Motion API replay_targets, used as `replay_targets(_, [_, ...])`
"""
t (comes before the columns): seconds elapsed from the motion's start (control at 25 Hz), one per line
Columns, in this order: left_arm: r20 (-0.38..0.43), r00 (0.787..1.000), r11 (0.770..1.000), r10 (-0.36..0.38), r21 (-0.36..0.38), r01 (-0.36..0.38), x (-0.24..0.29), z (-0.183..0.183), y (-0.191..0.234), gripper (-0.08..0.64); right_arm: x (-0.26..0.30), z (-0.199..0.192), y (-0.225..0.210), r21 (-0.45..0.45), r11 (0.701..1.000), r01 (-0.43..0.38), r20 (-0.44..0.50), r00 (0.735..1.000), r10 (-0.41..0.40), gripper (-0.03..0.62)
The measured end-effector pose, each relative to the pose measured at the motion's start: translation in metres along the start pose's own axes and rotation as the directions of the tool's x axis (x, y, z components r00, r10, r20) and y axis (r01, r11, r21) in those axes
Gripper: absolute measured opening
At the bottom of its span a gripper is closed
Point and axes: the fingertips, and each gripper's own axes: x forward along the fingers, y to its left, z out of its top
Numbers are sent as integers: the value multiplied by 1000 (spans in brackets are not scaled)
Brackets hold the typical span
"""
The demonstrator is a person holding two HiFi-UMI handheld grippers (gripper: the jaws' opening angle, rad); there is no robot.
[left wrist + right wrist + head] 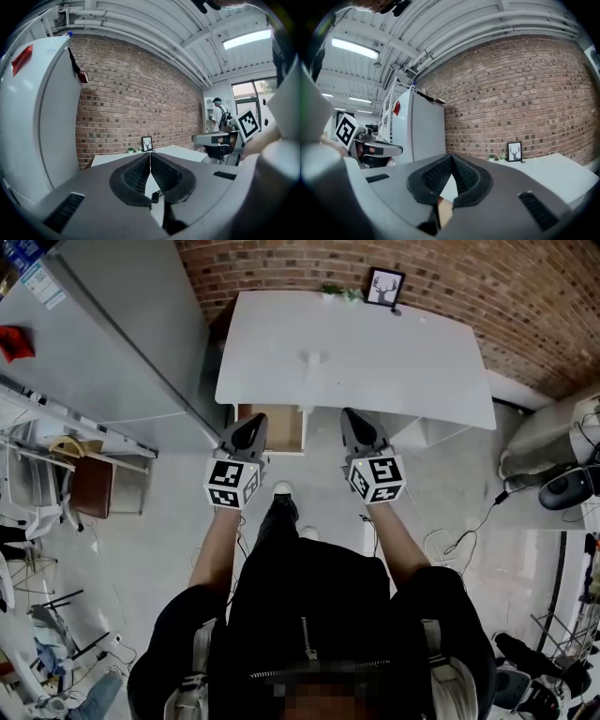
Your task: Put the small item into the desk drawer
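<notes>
A small pale item (314,359) sits on the white desk (412,371); it is too small to tell what it is. Below the desk's front edge the drawer (284,428) stands open and shows a wood-coloured inside. My left gripper (250,425) is held level in front of the drawer's left side, its jaws shut with nothing in them (150,155). My right gripper (357,420) is beside it, in front of the desk's edge to the right of the drawer, also shut and empty (451,156). Both point at the desk and brick wall.
A tall white fridge (122,324) stands left of the desk. A framed deer picture (384,287) and small plants (336,291) are at the desk's back edge. A chair (94,486) is at the left, and an office chair (570,486) and floor cables (459,540) at the right.
</notes>
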Motion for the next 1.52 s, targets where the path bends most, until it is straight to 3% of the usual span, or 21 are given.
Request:
replay_targets(0.36, [-25,998,998,-62,5,62,48,2,22,21,30,2,-21,9,999,37,-26,999,-37,6])
replay_targets(0.72, [-138,982,992,-127,-43,122,87,-54,23,21,40,-47,-31,77,994,77,-134,989,-66,5])
replay_targets(0.96, [-163,976,988,-147,-69,138,108,-73,33,23,52,-66,-36,106,988,108,-165,982,-90,5])
replay_targets(1.0, [-162,975,987,-153,-73,143,113,-74,33,33,54,-67,-38,108,988,111,-168,981,-92,6])
replay_targets(1.08, [-152,975,985,-161,-79,150,120,-74,33,204,56,-69,-40,112,987,117,-173,980,-97,6])
replay_targets(1.2, [-133,979,987,-152,-69,144,128,-73,32,289,55,-74,-43,122,984,132,-183,977,-109,6])
replay_targets(1.52, [-184,967,984,-177,-64,168,150,-87,28,298,52,-78,-47,135,979,153,-204,971,-124,6])
